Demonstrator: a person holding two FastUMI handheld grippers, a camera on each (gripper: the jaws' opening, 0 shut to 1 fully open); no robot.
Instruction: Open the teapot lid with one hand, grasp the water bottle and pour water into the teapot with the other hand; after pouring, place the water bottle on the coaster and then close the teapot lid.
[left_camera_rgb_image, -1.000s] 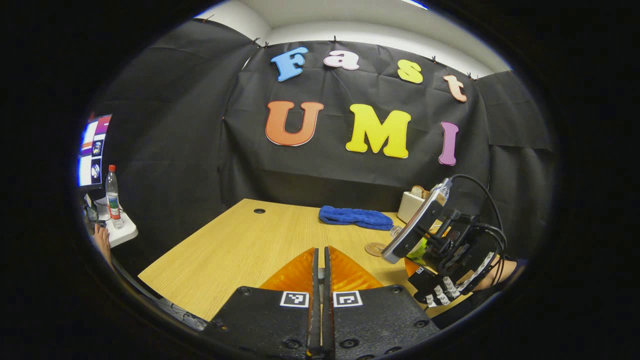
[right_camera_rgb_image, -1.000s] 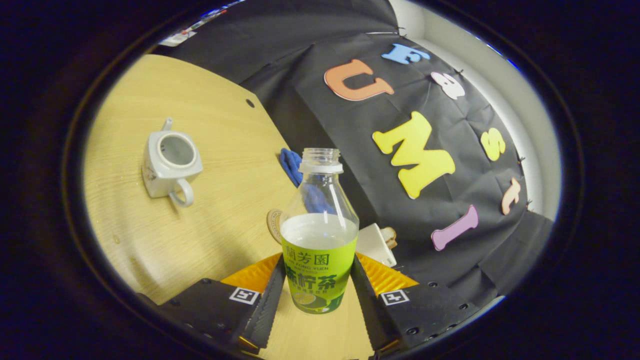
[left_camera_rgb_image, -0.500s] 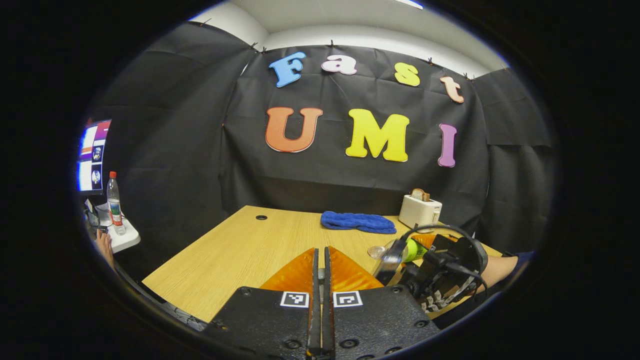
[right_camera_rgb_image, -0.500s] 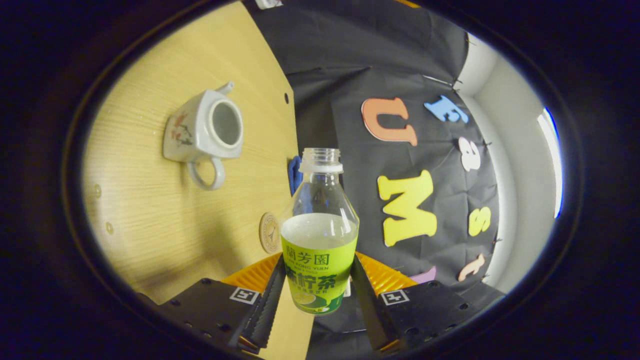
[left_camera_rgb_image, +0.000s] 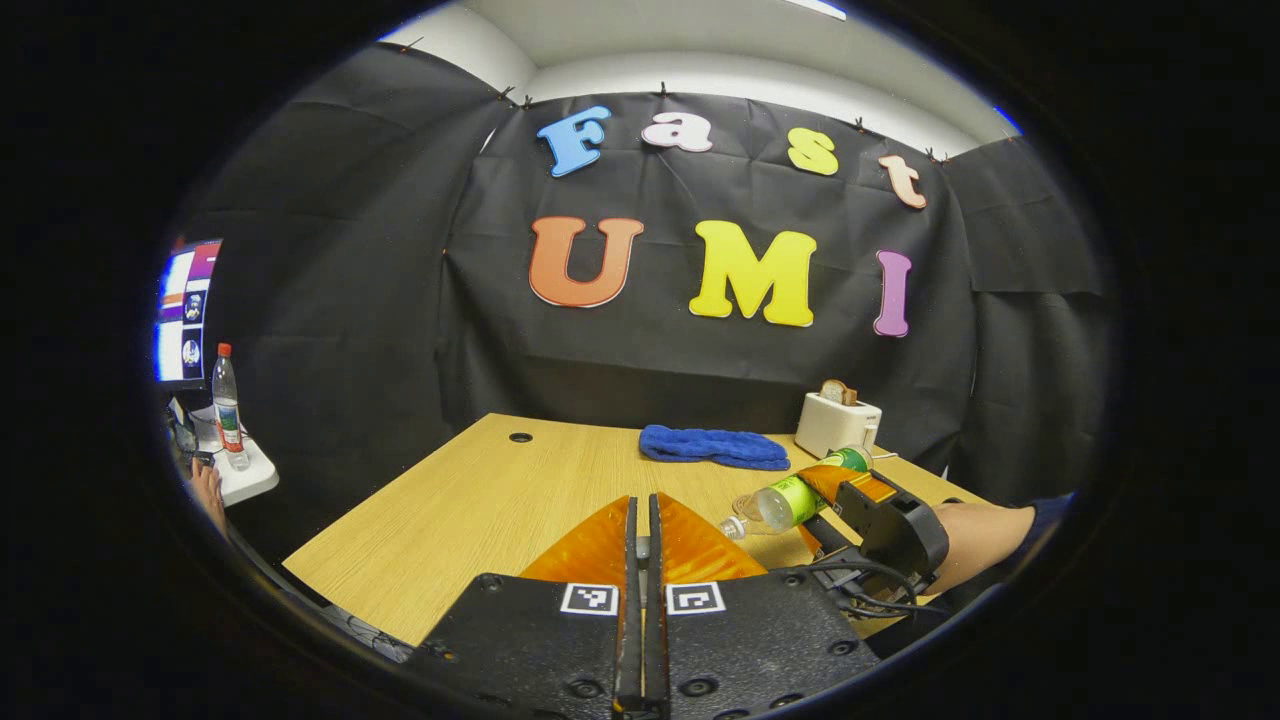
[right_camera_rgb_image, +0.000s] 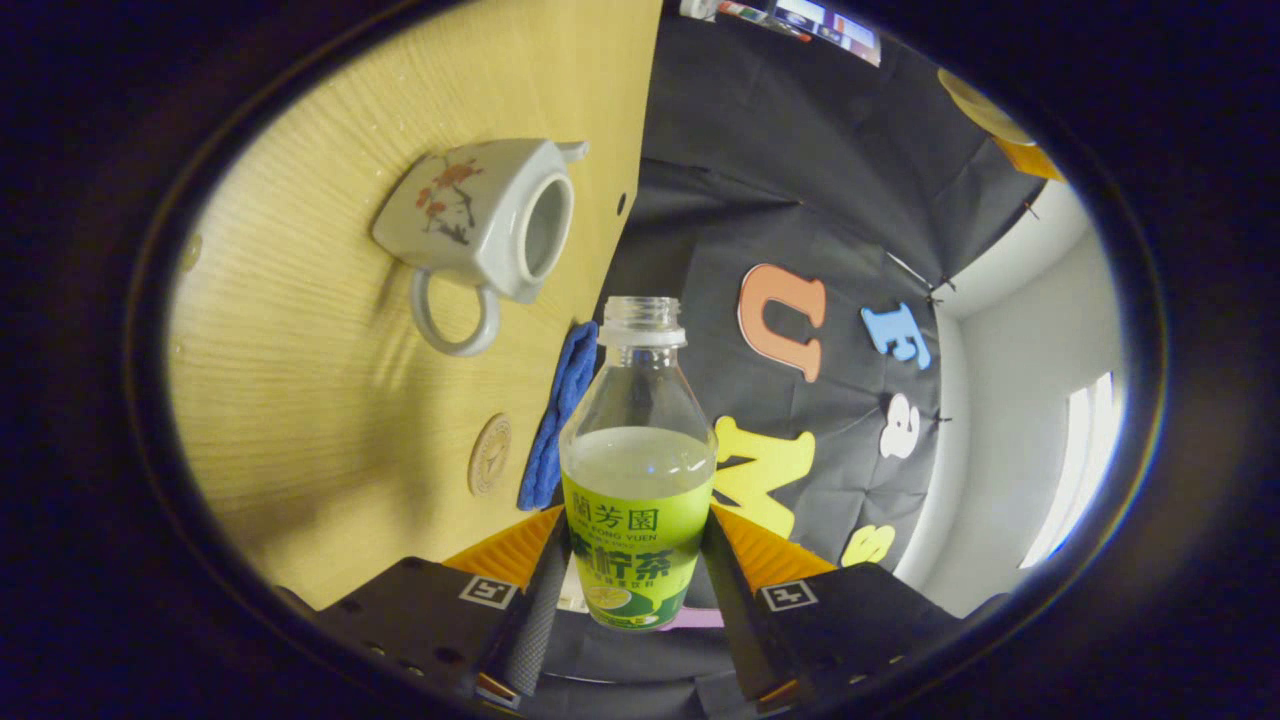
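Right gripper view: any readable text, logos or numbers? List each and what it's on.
On the water bottle: a printed label, which I am not transcribing.
On the coaster: an embossed mark, too small to read.
On the teapot: painted flowers, no text.
On the right tongs: square coded markers, no words.

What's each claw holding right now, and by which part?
The right claw grips the water bottle by its lower, labelled body, one finger on each side. The left claw is shut; no held thing can be made out.

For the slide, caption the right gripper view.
Right gripper tips the open bottle toward the lidless teapot.
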